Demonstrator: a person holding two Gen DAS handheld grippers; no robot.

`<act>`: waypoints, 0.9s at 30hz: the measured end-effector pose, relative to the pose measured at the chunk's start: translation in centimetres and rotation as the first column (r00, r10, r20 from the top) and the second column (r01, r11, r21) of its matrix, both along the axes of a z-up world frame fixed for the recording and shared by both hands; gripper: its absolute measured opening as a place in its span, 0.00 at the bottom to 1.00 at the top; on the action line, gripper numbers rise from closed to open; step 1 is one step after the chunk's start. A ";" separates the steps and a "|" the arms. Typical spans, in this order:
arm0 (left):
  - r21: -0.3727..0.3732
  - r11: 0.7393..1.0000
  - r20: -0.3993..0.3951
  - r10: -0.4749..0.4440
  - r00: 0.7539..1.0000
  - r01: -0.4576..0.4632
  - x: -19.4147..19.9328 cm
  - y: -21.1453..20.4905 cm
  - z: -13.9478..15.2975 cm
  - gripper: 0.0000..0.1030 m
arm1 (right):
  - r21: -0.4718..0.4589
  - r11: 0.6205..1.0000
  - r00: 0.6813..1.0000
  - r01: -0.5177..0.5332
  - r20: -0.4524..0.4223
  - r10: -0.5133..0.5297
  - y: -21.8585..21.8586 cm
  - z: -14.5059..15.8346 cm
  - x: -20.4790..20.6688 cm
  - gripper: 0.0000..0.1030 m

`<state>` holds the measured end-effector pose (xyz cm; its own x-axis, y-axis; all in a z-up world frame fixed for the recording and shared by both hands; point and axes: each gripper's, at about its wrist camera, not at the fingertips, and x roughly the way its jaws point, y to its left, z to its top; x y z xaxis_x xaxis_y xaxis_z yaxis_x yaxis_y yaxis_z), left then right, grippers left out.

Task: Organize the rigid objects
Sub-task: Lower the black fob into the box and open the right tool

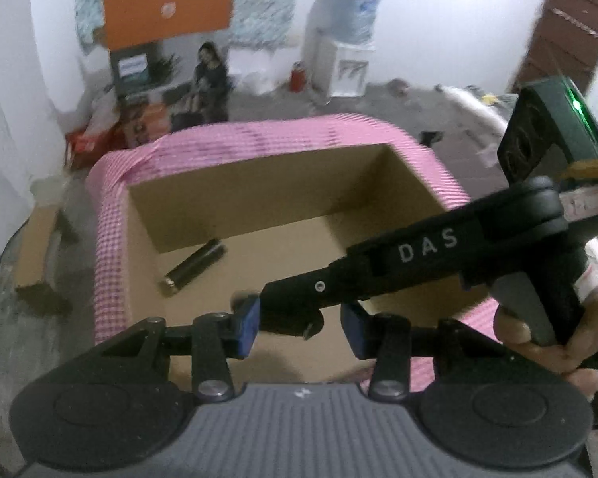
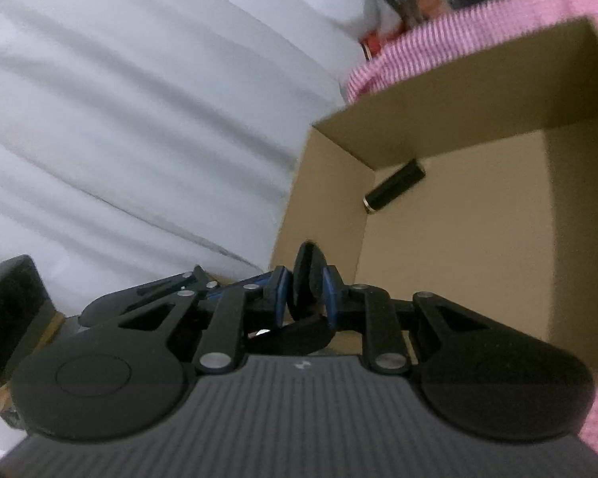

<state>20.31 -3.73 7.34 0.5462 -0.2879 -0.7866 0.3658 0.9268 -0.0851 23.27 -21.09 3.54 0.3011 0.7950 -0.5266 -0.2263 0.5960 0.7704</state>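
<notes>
While it hangs over the open cardboard box, flat black piece: clamped in right hand-held gripper. Black cylinder: lying on box floor near a corner. Left hand-held gripper: pads apart, gripping nothing. Pink checked cloth: around box.

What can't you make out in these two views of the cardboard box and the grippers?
- Black flat piece pinched in the right gripper: right wrist view, mostly hidden between the blue pads, so unidentifiable.
- Left gripper: left wrist view, the right gripper's black arm crosses its gap, so its grip is unclear.
- Black cylinder in the brown cardboard box: blurred, markings unreadable.
- Box's near wall: hidden by gripper bodies in both views.
</notes>
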 end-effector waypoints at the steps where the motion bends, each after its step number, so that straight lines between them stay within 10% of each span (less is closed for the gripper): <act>1: 0.006 1.000 -0.014 0.015 1.000 -0.015 0.7 0.6 -0.3 0.43 | -0.006 1.000 1.000 -0.006 -0.027 0.006 0.6 -0.5 1.1 0.18; 11: 0.059 0.994 -0.021 0.097 0.995 -0.095 2.5 2.9 -0.9 0.48 | -0.063 0.997 0.987 -0.043 -0.159 0.033 4.3 -3.4 6.7 0.18; 27: -0.012 0.999 0.060 0.051 0.997 -0.051 -1.9 2.0 2.1 0.64 | -0.040 0.999 1.000 0.025 0.013 -0.024 -2.1 1.6 1.8 0.34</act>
<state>18.41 -1.70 9.42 0.6068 -0.2664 -0.7489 0.3229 0.9435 -0.0740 25.04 -23.24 5.15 0.3273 0.7658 -0.5535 -0.2210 0.6316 0.7431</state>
